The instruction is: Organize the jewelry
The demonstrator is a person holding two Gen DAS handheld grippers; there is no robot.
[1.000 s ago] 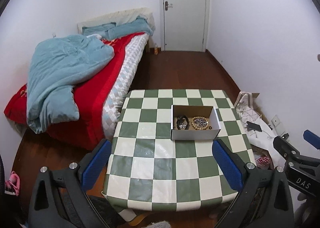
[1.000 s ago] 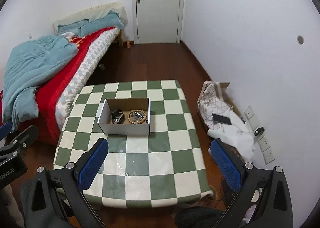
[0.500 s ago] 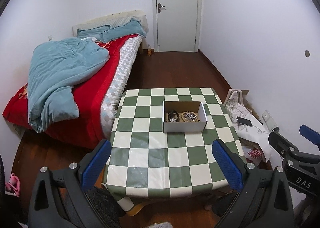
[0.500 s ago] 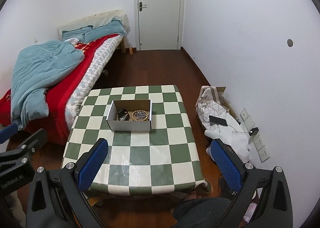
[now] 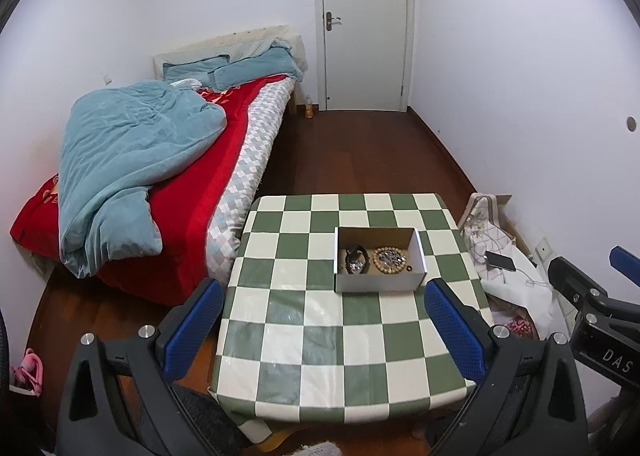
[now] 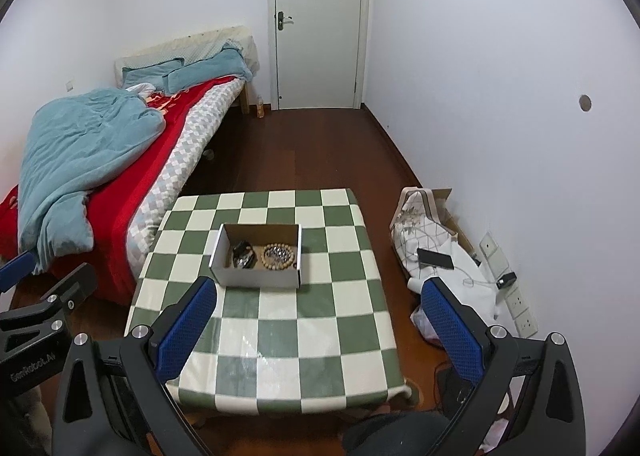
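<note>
A small white cardboard box (image 5: 378,282) (image 6: 256,278) sits on a green-and-white checked table (image 5: 304,340) (image 6: 280,340). Inside it lie a dark bracelet (image 5: 354,258) (image 6: 242,252) and a coil of wooden beads (image 5: 390,258) (image 6: 278,254). My left gripper (image 5: 322,300) is open, held high and well back from the box, nothing between its blue pads. My right gripper (image 6: 320,296) is open too, likewise above the table's near half and apart from the box.
A bed (image 5: 192,176) with a red cover and a blue duvet runs along the left. Bags and a phone (image 6: 436,258) lie on the floor by the right wall, near wall sockets (image 6: 520,308). A shut white door (image 5: 362,24) stands at the far end.
Both grippers have pulled up and back from the table, so the box and table look smaller and farther off. Both stayed open; the jewelry stayed in the box.
</note>
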